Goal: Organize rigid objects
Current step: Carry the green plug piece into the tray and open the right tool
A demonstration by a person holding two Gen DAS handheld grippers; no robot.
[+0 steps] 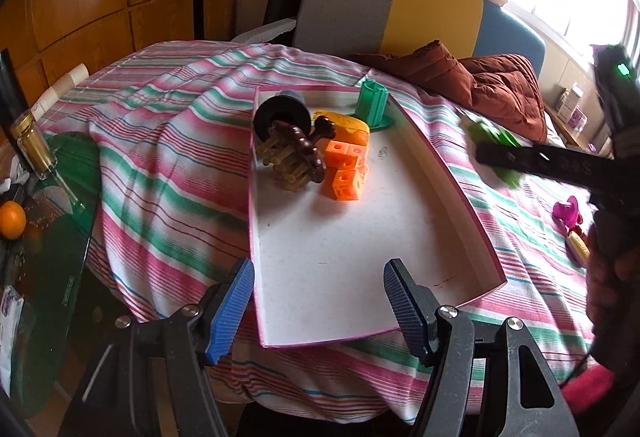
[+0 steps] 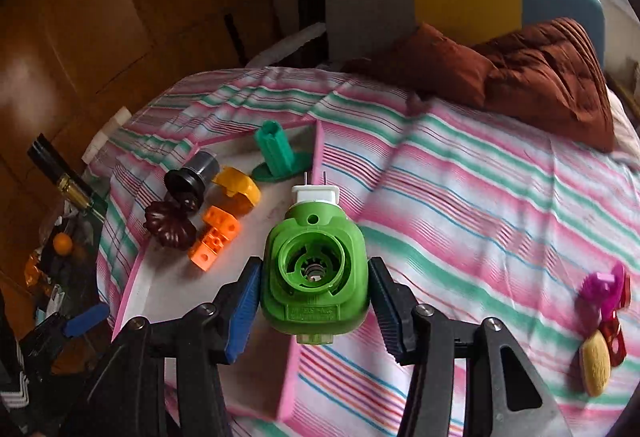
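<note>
Two wrist views — shared tray (image 1: 440, 141)

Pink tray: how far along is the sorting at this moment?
Done: the pink tray already holds an orange block piece, a yellow piece, a teal stand, a brown toy and a black-and-grey cap. In hand: the right claw grips a green device. Left: a magenta toy and a yellow oval on the striped cloth.

Striped cloth (image 1: 168, 141) covers the table, rumpled at upper left. On it: pink-edged tray (image 1: 360, 261) mid-frame, brown cushion (image 1: 496, 85) at the far upper right, and a pink toy (image 2: 602, 287) and yellow toy (image 2: 596, 361) close together at the right edge, well apart from the tray
</note>
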